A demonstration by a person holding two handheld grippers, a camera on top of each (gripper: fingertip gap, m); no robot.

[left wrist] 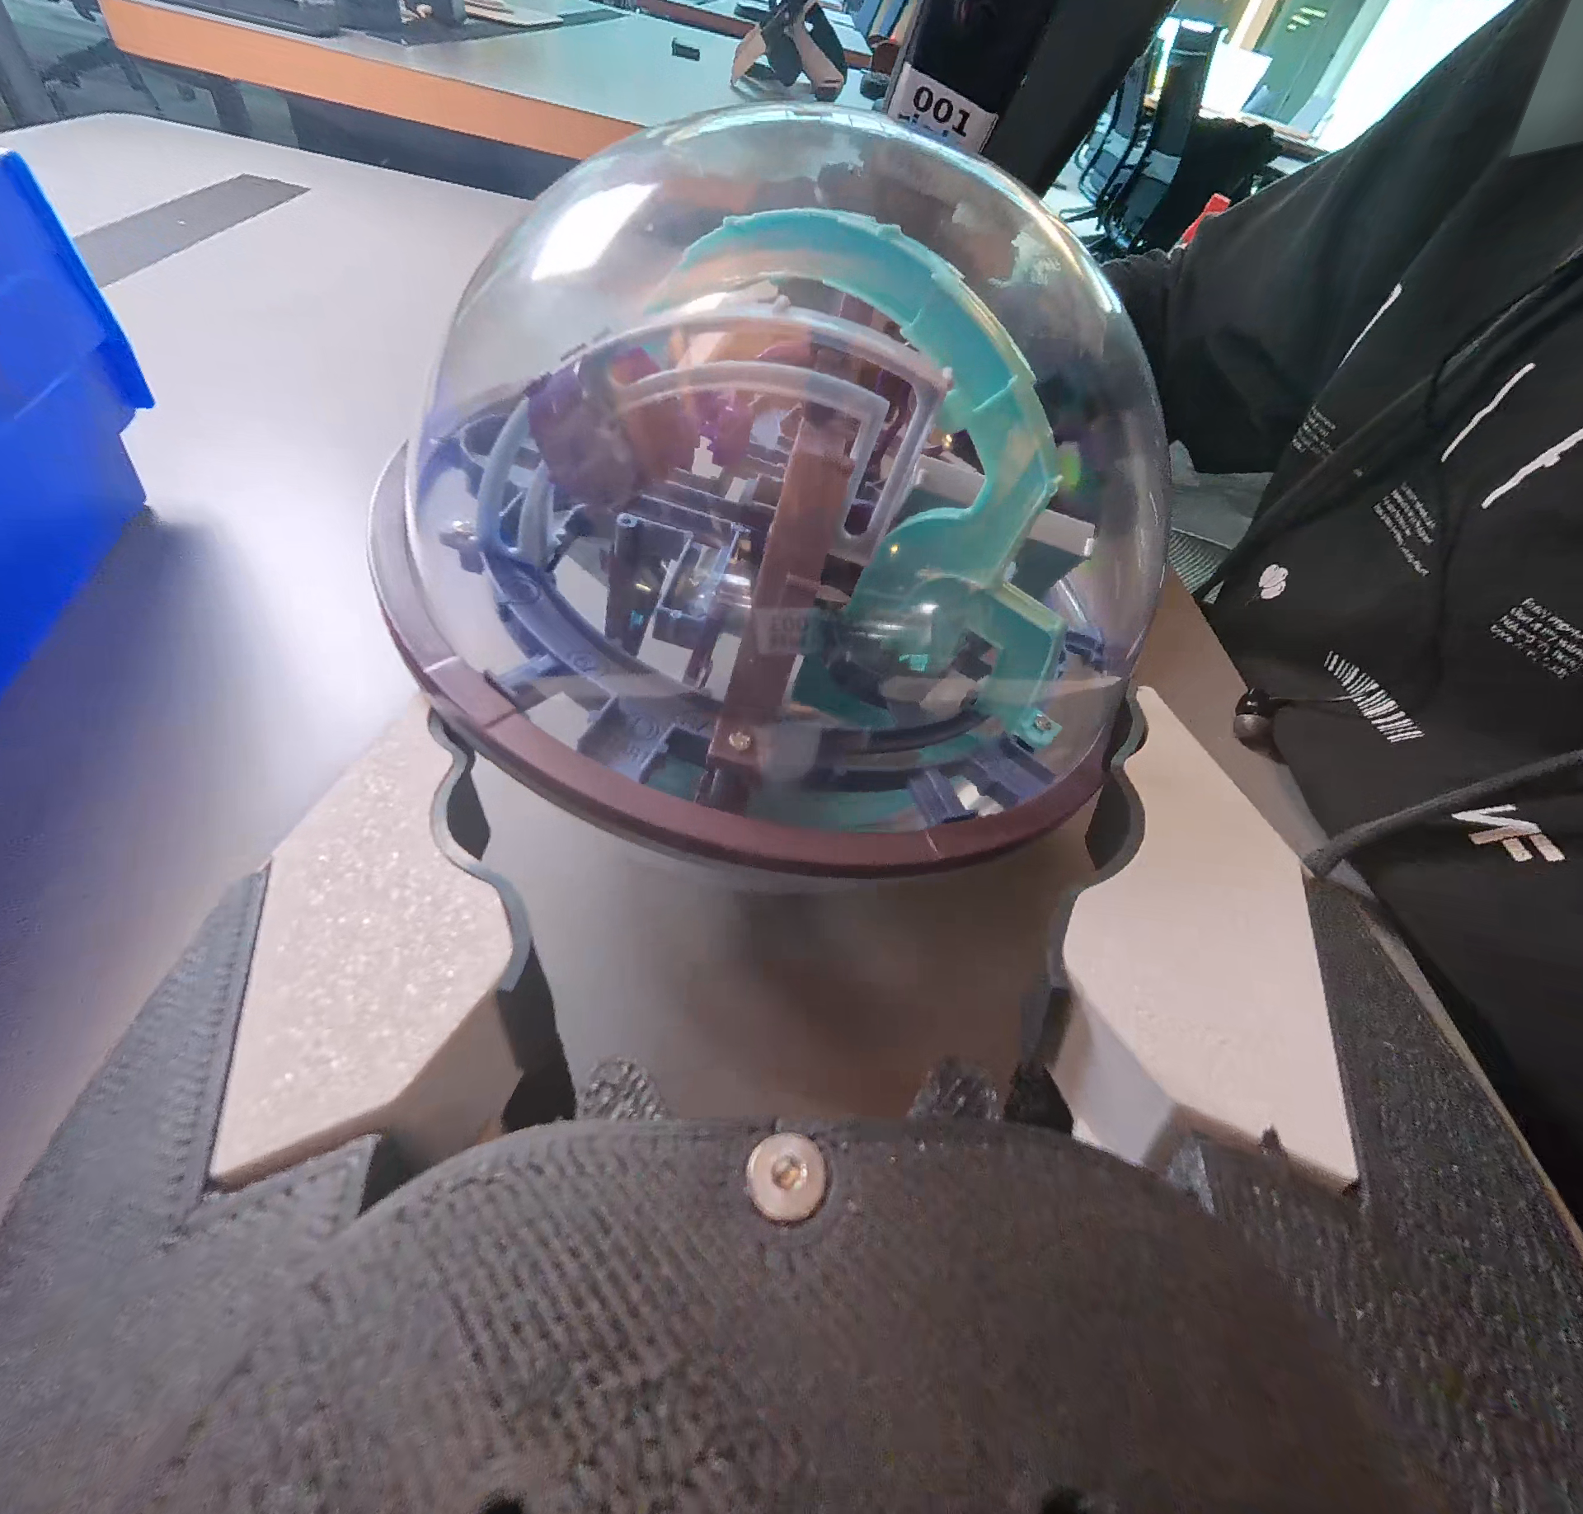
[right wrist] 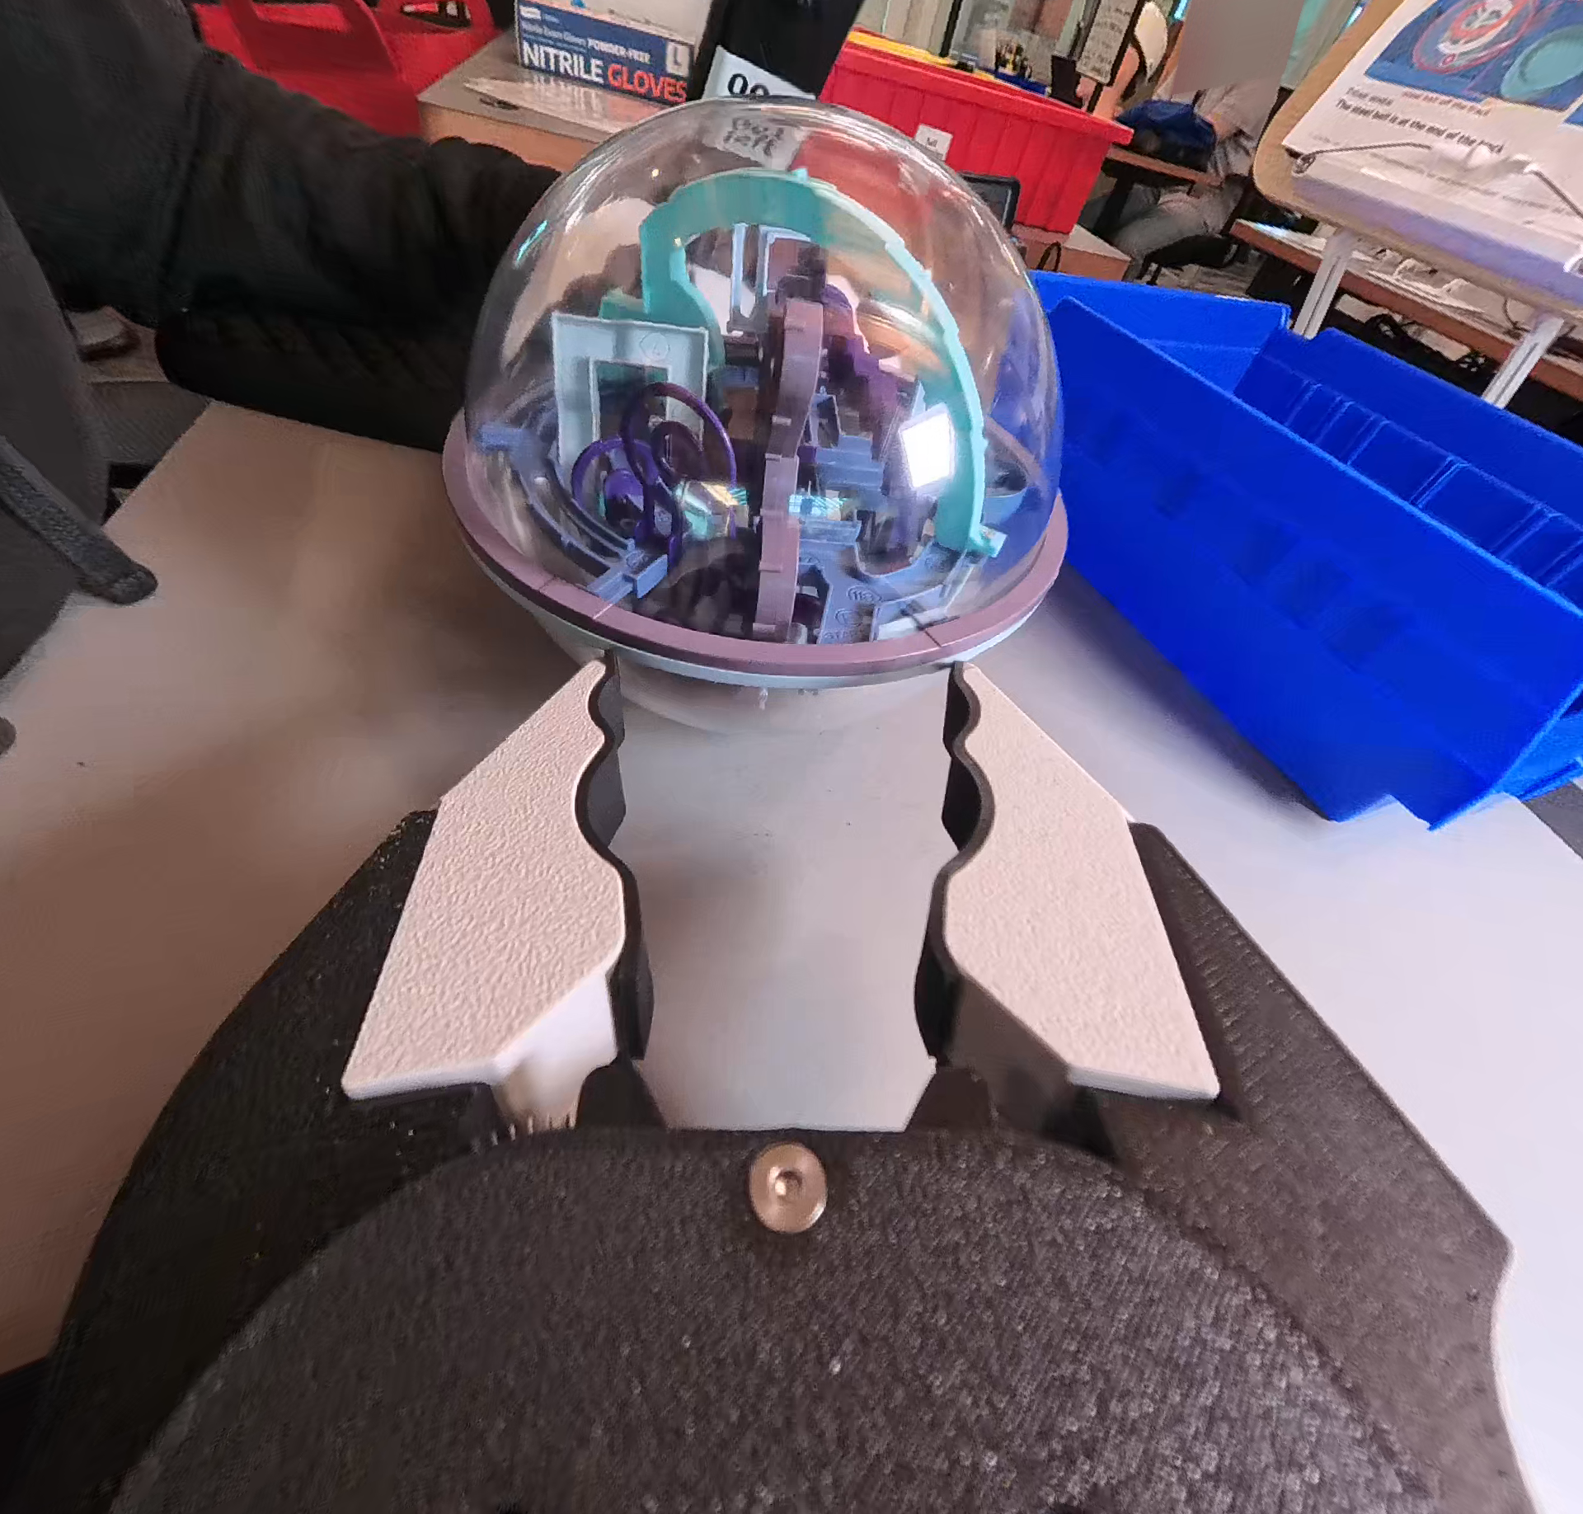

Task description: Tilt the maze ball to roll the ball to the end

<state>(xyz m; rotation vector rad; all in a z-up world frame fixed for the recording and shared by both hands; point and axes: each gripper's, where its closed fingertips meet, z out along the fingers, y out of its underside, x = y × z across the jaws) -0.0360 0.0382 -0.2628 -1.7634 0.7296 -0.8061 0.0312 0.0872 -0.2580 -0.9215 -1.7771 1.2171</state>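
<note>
while the clear plastic maze ball (left wrist: 771, 479) sits on the grey table (left wrist: 283, 342), we hold our left gripper (left wrist: 784, 753) and right gripper (right wrist: 779, 685) wide at its base, gripping nothing.

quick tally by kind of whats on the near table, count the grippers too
maze ball: 1
blue bin: 1
grippers: 2, the left gripper and the right gripper, each open with its fingertips under the ball's rim
total: 4

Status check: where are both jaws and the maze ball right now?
Both jaws open, tips at the maze ball base, one each side. Ball on the table, dome up. Blue bin close beside.
</note>
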